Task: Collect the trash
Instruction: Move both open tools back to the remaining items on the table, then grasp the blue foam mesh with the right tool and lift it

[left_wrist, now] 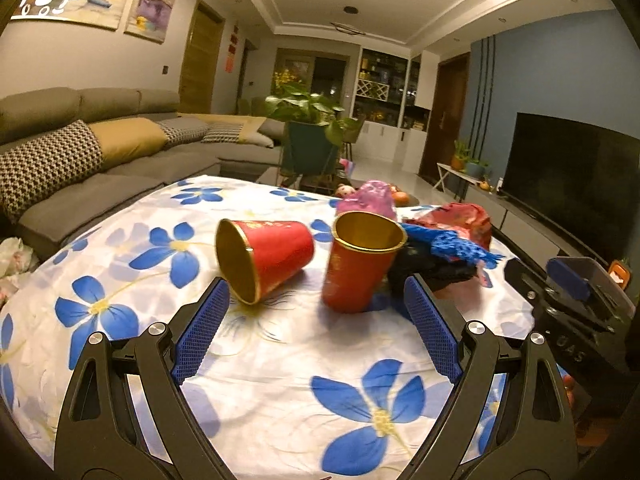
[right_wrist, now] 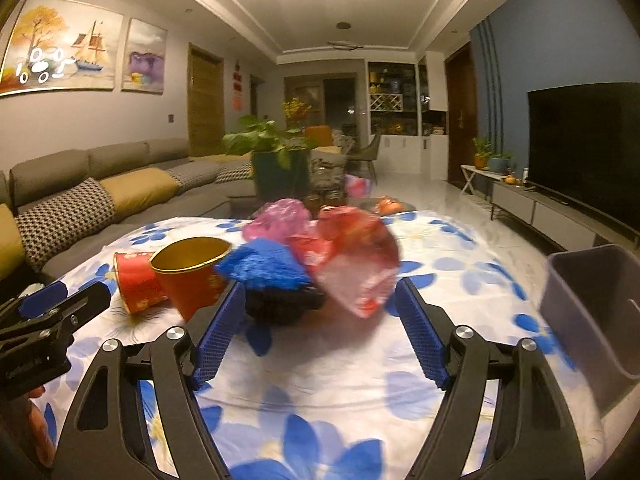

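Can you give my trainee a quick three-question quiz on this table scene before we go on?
1. True or false: both red cups stand upright on the flowered cloth.
2. Multiple choice: the grey bin sits on which side of the right claw? A) its left B) its right C) behind the sofa
3. Fill in: both claws are ____ and hold nothing.

Key
1. False: one cup lies on its side, the other cup stands roughly upright, beside the pile of bags.
2. B.
3. Open: the left claw faces the cups with its fingers spread, and so does the right claw before the pile.
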Available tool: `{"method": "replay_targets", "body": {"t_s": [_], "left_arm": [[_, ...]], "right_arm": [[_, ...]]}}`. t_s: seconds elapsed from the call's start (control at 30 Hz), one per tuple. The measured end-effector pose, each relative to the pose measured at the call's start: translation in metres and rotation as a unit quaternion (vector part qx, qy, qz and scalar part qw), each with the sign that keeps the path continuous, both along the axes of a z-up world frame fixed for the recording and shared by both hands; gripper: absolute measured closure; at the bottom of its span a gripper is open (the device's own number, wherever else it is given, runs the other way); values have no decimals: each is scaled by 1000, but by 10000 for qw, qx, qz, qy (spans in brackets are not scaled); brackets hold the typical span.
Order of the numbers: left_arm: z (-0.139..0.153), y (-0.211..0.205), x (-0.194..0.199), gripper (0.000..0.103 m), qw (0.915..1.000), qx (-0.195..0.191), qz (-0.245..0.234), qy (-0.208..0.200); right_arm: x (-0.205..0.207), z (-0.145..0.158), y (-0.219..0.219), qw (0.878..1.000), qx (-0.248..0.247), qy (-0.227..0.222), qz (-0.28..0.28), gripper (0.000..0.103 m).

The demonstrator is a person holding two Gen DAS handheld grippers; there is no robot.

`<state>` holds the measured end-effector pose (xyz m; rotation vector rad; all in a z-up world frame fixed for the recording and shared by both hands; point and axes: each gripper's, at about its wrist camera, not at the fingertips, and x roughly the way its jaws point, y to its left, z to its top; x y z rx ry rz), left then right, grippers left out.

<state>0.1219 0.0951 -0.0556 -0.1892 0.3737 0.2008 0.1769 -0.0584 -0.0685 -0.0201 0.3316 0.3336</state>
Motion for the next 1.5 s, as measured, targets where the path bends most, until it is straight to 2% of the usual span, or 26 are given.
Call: {"method": "replay_targets", "body": {"t_s": [0.2,0.3,0.4,0.47,0.53,0.6,0.63,0.67,0.77,1.5], "left_arm": [[-1,17,-1,16,9999,-16,157,-12],[-1,22,0,16,9998,-13,199,-1],[-2,25,1,16,9997,19,224,-6],[-3,27,2,16,9997,27,234,-8],[-3,29,4,16,9997,15,225,-3],[-5,29,6,16,9997,23,230,15],[-6,29,7,16,9997,28,224,23],[-7,29,9,16,9998,26,214,31],[-8,29,11,16,9998,4,173,44],[-6,28,11,16,9998,20,191,20]], "right_arm": [[15,-4,26,9997,-36,84,215,30],[24,-9,40,9995,-130,113,273,34],[31,-11,44,9993,-159,183,286,44],[36,-12,46,9991,-168,238,294,56],[38,-12,47,9991,-165,237,324,63],[36,-11,47,9990,-190,193,360,75],[35,-11,46,9989,-199,179,381,86],[35,-11,46,9989,-217,168,392,91],[32,-9,45,9988,-211,95,424,98],[7,15,17,9990,-12,-326,317,99]]}}
